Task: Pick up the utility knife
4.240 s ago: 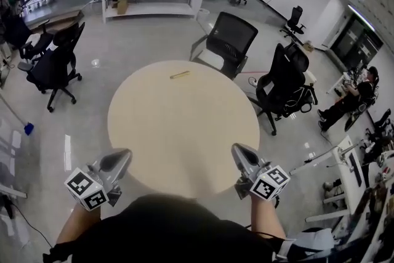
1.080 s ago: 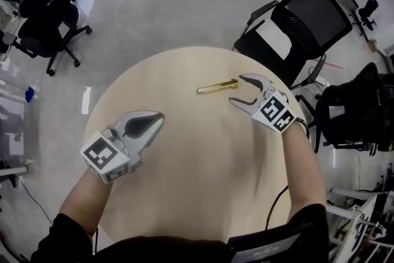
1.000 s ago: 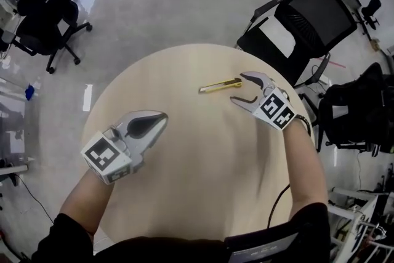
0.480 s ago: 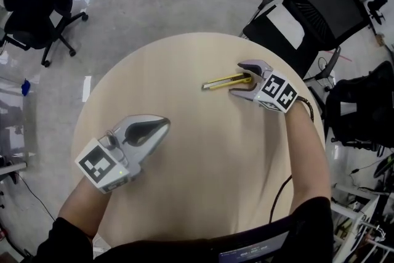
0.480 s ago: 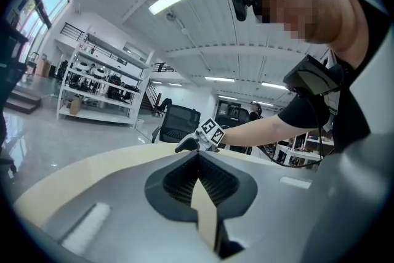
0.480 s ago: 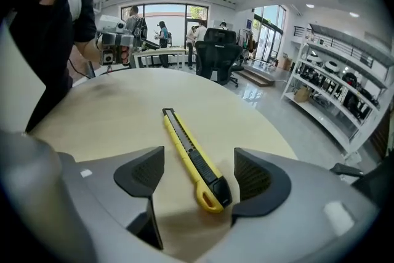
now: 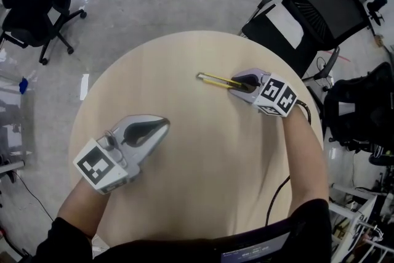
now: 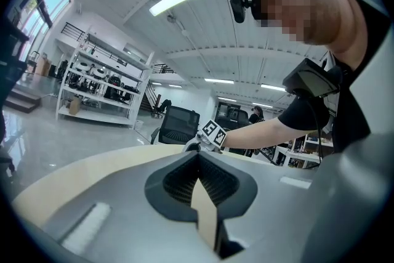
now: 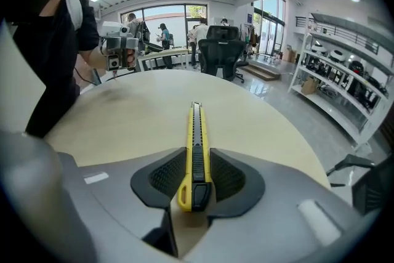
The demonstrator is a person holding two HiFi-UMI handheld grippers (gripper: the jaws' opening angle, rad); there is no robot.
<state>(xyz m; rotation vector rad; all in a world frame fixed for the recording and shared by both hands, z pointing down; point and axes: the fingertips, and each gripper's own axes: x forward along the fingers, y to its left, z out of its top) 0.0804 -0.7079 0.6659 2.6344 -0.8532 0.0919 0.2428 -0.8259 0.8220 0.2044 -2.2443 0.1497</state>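
- Down onto the utility knife [image 7: 214, 79] has come the right gripper [image 7: 237, 81], at two o'clock on the table [image 7: 184, 194]; its jaws are closing against the handle's sides.
- Grasp step in hand; next, I judge, comes a firm squeeze, then a straight lift.
- Slim, hard yellow plastic body with a black slider; smooth, pale round tabletop.
- Left gripper [image 7: 161, 125], at eight o'clock, has its jaws together and holds nothing.

Round light-wood table [image 7: 184, 157]. One item on it: yellow utility knife [image 7: 213, 79], lying flat toward the far right edge, lengthwise roughly left-right.
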